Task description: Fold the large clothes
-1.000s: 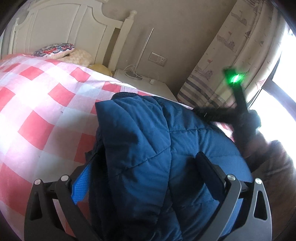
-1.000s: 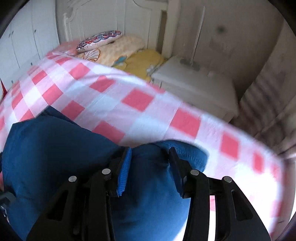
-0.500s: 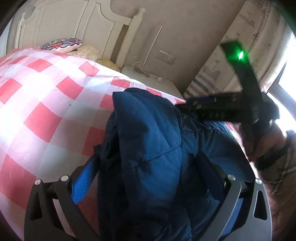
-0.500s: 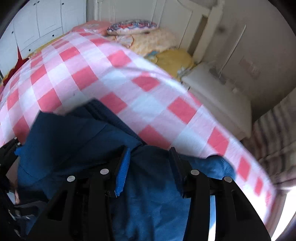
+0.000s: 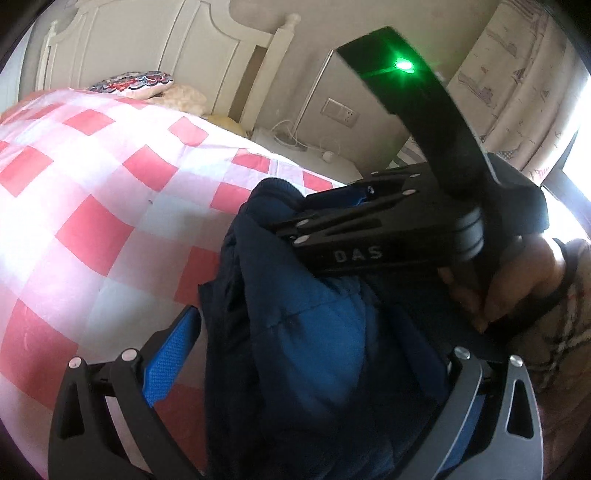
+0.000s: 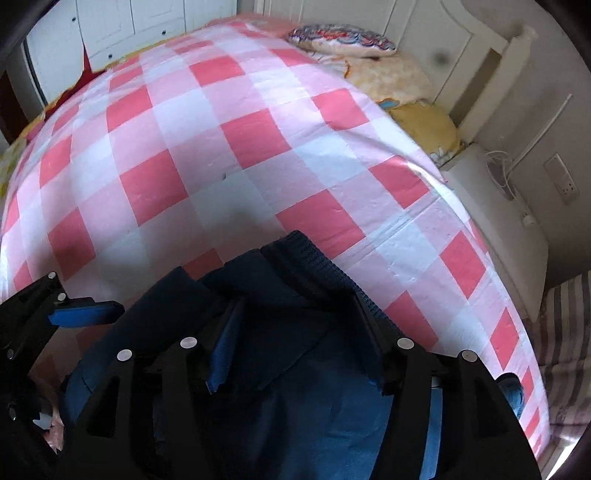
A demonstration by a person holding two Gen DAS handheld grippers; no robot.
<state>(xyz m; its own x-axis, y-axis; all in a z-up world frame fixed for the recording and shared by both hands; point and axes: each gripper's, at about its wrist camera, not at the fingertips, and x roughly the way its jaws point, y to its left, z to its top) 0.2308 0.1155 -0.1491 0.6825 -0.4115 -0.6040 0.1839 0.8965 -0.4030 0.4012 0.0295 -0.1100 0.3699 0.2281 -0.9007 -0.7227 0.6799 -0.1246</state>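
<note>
A dark blue quilted jacket (image 5: 317,332) is bunched and held above the pink-and-white checked bed (image 5: 92,192). My left gripper (image 5: 314,354) has wide-set jaws with thick folds of the jacket between them. My right gripper (image 6: 295,343) is shut on the jacket (image 6: 295,406) near its ribbed knit edge (image 6: 321,266). In the left wrist view the right gripper (image 5: 354,218) comes in from the right, close above the jacket, with a green light on its mount. The left gripper's blue pad (image 6: 85,312) shows at the left of the right wrist view.
The white headboard (image 5: 177,55) and pillows (image 6: 343,37) lie at the far end of the bed. A white nightstand (image 6: 491,206) with cables stands beside it. A curtain (image 5: 517,92) and bright window are on the right. White cupboards (image 6: 110,29) stand beyond the bed.
The right gripper has swung left with its jacket part, up close to the left gripper. The jacket is now bunched between them, and more bare bed shows.
</note>
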